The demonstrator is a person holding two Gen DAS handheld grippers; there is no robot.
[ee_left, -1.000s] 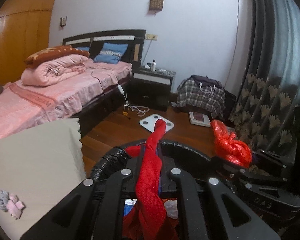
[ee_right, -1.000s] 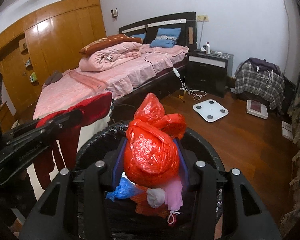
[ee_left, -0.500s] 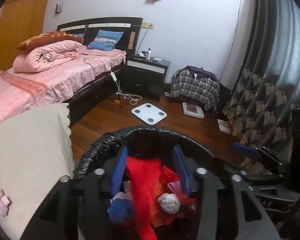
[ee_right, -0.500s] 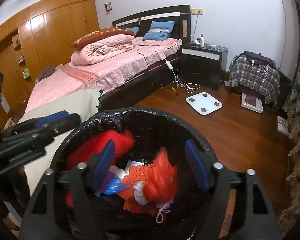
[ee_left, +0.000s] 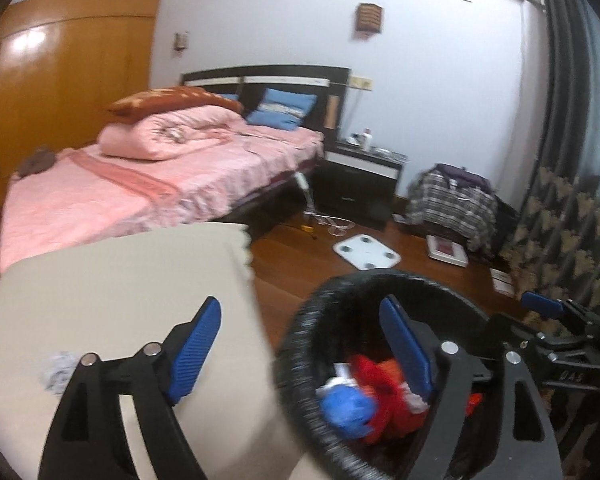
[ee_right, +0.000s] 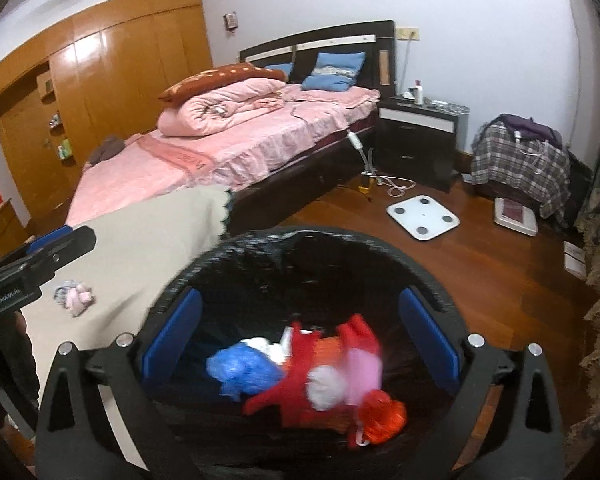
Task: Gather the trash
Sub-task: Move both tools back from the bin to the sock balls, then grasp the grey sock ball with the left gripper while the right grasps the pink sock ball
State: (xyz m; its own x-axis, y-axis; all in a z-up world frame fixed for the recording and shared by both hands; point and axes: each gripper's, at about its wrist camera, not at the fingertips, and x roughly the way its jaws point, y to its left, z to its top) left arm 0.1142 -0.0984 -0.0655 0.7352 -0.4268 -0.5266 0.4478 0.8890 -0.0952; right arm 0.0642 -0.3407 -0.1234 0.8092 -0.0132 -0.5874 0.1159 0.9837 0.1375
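Right wrist: bin (ee_right: 260, 252) holds trash; lettering unreadable

Blurred trash (ee_right: 300, 376), bin (ee_right: 260, 248) bottom cut off

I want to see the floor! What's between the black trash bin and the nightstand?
In the right wrist view, a white scale lies on bare wood floor between the trash bin and the nightstand.

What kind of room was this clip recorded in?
A home bedroom: a bed with pink bedding and pillows, a dark nightstand beside it, and a wooden wardrobe along the wall.
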